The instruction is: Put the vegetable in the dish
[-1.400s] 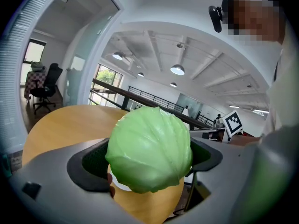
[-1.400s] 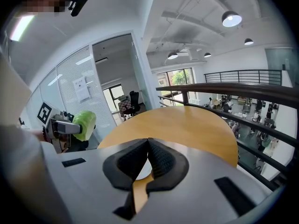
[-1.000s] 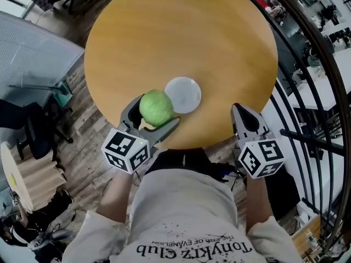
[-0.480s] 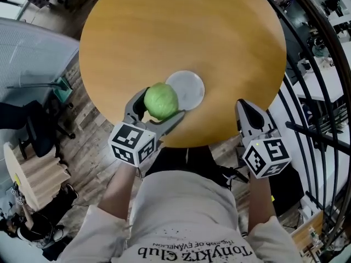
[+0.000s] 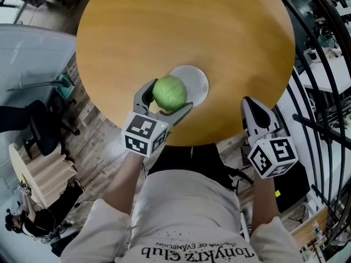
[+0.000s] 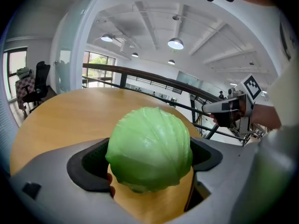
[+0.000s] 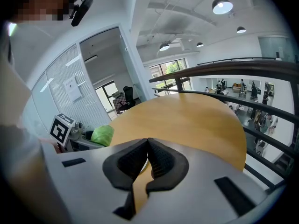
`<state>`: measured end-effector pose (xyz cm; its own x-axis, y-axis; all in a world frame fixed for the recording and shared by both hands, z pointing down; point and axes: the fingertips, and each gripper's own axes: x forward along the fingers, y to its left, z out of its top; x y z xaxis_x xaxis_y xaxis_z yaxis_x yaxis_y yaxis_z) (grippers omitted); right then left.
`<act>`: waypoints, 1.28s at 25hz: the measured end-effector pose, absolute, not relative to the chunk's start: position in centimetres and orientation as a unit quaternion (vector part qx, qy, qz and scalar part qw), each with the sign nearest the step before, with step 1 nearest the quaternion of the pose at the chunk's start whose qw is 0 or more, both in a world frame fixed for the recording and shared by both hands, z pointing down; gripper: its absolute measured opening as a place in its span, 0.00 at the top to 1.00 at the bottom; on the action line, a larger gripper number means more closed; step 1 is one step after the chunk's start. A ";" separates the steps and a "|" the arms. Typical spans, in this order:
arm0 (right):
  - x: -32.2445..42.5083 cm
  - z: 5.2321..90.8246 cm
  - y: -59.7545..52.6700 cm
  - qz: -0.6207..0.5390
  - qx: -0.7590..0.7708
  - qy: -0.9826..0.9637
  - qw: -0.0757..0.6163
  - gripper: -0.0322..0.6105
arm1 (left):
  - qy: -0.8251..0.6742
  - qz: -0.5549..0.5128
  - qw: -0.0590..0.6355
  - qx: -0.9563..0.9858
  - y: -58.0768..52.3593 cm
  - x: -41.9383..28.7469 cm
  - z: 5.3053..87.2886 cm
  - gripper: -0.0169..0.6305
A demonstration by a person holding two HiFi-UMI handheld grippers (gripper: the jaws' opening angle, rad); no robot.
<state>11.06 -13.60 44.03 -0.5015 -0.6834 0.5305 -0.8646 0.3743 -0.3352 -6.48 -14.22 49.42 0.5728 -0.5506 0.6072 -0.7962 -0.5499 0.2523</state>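
At the dish's point(image 5: 197, 82) edge, left hand-held gripper point(image 5: 168, 96), reaching forward, clamps cabbage point(image 5: 169, 92); right hand-held gripper point(image 5: 251, 104) closed.

The place is looking like a large open office on an upper floor. A round wooden tabletop point(image 5: 181, 26) is standing beside a black railing point(image 7: 243, 65). A black office chair point(image 6: 41, 78) is standing at the left. Round lamps point(image 6: 175, 43) are hanging from the white ceiling, and a glass-walled room with blinds point(image 7: 60, 97) is showing at the far side.

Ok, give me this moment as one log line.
left gripper: shut on cabbage | cabbage: at dish edge | right gripper: shut, empty
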 end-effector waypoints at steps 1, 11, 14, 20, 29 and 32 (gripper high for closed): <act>11.2 44.2 -13.7 0.297 0.475 -0.814 0.154 0.91 | -0.394 0.242 0.259 0.848 -14.3 -6.2 49.8 0.20; 11.2 45.6 -14.4 0.312 0.473 -0.809 0.155 0.91 | -0.375 0.301 0.234 0.845 -15.2 -5.1 53.7 0.20; 11.2 46.1 -14.4 0.316 0.473 -0.807 0.156 0.91 | -0.370 0.314 0.232 0.843 -15.3 -4.9 54.7 0.20; 11.6 46.8 -14.8 0.324 0.471 -0.805 0.158 0.91 | -0.360 0.336 0.224 0.841 -15.8 -3.9 56.1 0.20; 11.8 47.2 -15.2 0.330 0.473 -0.802 0.159 0.91 | -0.337 0.383 0.216 0.832 -15.5 -3.3 58.0 0.20; 12.1 47.5 -15.2 0.332 0.474 -0.800 0.160 0.91 | -0.334 0.390 0.215 0.831 -15.4 -3.1 58.5 0.20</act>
